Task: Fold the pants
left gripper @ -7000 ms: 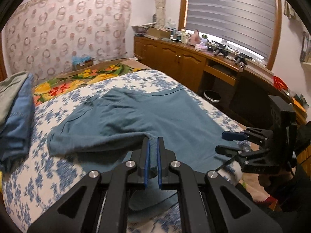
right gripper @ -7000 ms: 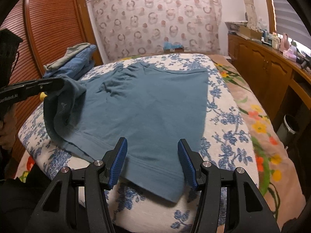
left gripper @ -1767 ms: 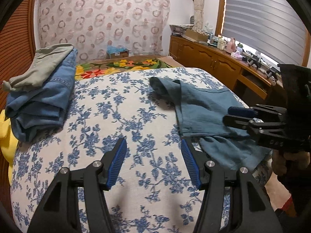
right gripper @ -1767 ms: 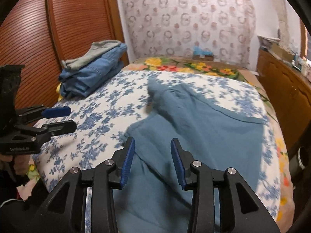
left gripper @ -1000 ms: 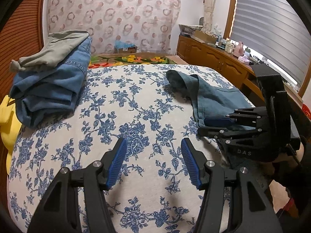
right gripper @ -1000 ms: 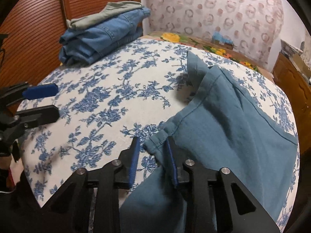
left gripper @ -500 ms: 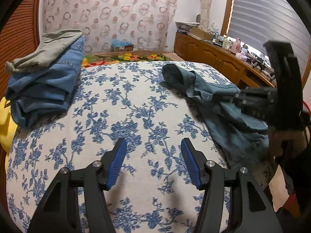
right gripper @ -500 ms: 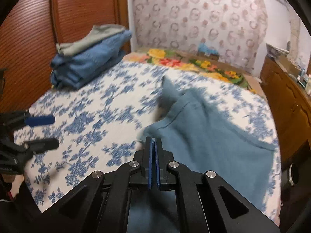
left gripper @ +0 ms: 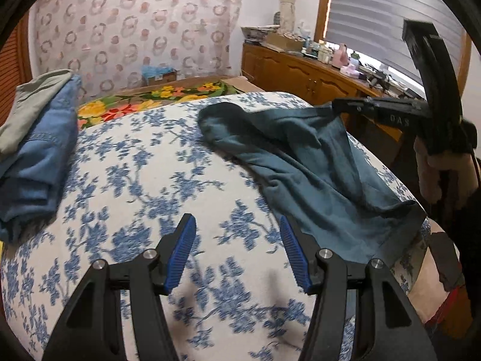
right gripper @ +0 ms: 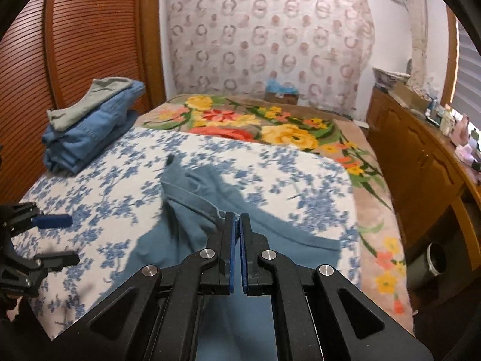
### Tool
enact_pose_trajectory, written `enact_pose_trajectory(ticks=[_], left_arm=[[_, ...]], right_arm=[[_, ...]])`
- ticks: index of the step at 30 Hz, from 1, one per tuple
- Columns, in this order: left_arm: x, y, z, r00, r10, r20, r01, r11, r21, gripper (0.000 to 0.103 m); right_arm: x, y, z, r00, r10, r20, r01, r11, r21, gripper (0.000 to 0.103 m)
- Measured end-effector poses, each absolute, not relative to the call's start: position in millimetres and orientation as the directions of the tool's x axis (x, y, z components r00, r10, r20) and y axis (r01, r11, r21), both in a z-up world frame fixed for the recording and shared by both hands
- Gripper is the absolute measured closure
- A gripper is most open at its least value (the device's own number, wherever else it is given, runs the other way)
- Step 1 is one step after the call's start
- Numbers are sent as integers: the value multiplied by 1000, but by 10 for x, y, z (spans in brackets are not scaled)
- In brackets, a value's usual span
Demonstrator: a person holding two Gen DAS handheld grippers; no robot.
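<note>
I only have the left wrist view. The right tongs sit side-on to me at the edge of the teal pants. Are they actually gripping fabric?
Observer: Yes. The right wrist view shows the right tongs shut, with the hem of the teal pants pinched between the blue pads.
Operator: Is there anything on the floor on that side?
Observer: A dark bin stands on the floor beside the bed, close to the wooden cabinet.

Soft matt teal cloth pants (left gripper: 315, 162) lie on a printed cotton-like bedspread (left gripper: 144, 180) beside a glossy slatted wooden door (right gripper: 75, 30).
</note>
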State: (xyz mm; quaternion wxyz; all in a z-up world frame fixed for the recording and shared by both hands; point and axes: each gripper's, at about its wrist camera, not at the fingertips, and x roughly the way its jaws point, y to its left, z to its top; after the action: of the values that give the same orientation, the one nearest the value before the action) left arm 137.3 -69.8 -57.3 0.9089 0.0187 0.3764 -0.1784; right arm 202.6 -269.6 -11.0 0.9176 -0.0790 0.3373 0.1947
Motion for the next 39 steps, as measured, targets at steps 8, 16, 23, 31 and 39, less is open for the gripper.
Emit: enact_pose_trajectory(ticks=[8,16,23,31,39], left_arm=[[1367,-840,-653,631,-319,-707,360,928,-97,45],[1338,-879,-658,628,-321,-709,366,926,-96,45],[1310,-925,-672,624,-322,-711,367,925,-97,45],[1266,-983,-674,622,-329,-711,376,922,-97,45],[1185,-1063,-629,618,-339,-710,402,912,-85,45]], right_arm=[[2243,-2977,-116,727,234,-645,-344,938,-46,103],[2489,-3262,-197,735,119,-668,-259,959,-114,103],[2600,-3495,-305,723,51,-689,-187,975,-124,103],[2390,-3587,-306,717,93,-691,-187,980,-63,94],[1694,-3417,-210,708,198,-678,-287,958,-21,79]])
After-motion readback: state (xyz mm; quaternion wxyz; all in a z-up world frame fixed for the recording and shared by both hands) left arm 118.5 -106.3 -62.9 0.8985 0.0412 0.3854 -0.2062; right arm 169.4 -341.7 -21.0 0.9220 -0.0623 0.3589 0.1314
